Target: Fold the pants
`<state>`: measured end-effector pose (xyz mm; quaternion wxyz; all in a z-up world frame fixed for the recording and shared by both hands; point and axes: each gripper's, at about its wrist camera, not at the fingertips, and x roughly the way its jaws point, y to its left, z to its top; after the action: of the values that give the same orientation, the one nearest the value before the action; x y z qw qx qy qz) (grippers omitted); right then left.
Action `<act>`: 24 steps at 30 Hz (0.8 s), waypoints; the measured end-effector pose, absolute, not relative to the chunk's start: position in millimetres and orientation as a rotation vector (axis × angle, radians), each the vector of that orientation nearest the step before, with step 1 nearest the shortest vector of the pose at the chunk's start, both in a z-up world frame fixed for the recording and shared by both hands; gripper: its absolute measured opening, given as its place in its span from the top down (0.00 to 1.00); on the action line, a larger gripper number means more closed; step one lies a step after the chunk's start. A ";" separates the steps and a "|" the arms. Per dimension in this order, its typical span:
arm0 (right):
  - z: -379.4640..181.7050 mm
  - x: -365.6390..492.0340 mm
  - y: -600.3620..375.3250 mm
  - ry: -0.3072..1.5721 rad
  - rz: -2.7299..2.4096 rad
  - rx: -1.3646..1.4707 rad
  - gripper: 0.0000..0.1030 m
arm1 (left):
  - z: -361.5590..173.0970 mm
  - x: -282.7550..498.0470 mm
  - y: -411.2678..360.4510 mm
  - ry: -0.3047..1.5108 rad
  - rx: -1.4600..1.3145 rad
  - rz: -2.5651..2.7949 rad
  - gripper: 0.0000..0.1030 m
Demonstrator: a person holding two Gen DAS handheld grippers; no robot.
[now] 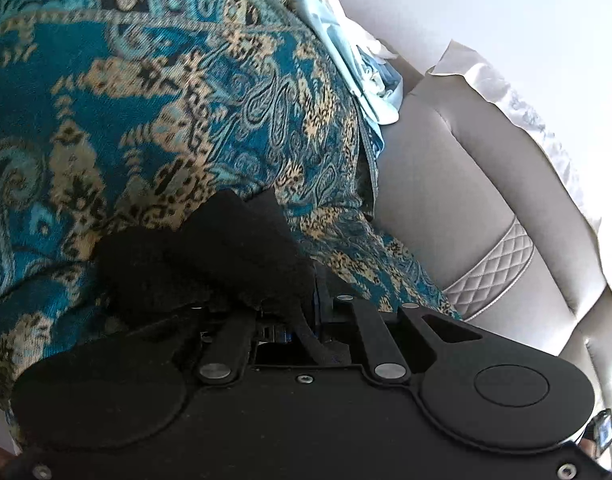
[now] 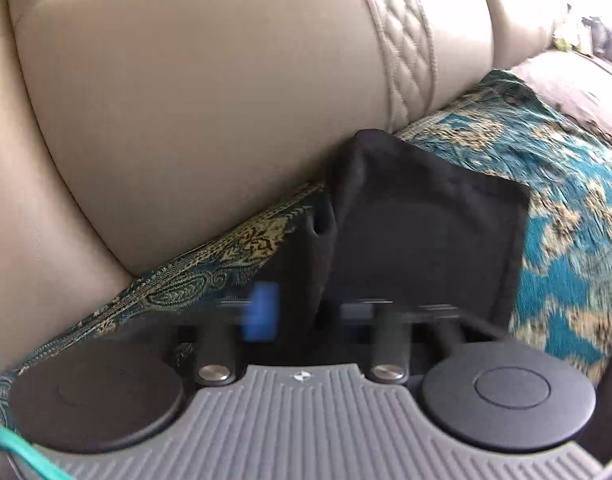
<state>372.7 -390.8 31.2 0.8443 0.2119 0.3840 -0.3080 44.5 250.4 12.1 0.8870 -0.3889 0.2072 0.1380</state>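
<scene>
Pants: black, soft, limp, light | left gripper pinching bunched cloth, lower centre | right gripper apparently clamped on fold; blurred | regrip hems or waistband.

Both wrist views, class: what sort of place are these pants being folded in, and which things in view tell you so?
Probably a living room at home. The black pants lie on a sofa with beige leather cushions, covered by a teal paisley throw, with other light-blue laundry piled on it.
</scene>
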 end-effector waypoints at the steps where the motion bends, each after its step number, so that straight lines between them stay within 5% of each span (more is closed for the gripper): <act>1: 33.3 371.8 -395.9 0.804 -0.643 0.491 0.96 | 14.3 46.1 249.5 0.424 -0.797 0.292 0.92; 13: 97.3 224.1 -401.6 0.494 -0.583 0.467 0.97 | 38.5 33.8 251.0 0.373 -0.773 0.303 0.92; 24: 57.7 31.1 -422.5 0.599 -0.691 0.497 0.97 | 38.5 9.5 248.2 0.513 -0.651 0.353 0.92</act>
<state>31.1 -422.5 57.7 0.8676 0.2373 0.2862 -0.3302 9.5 248.2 38.5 0.9002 -0.3146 0.2481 0.1704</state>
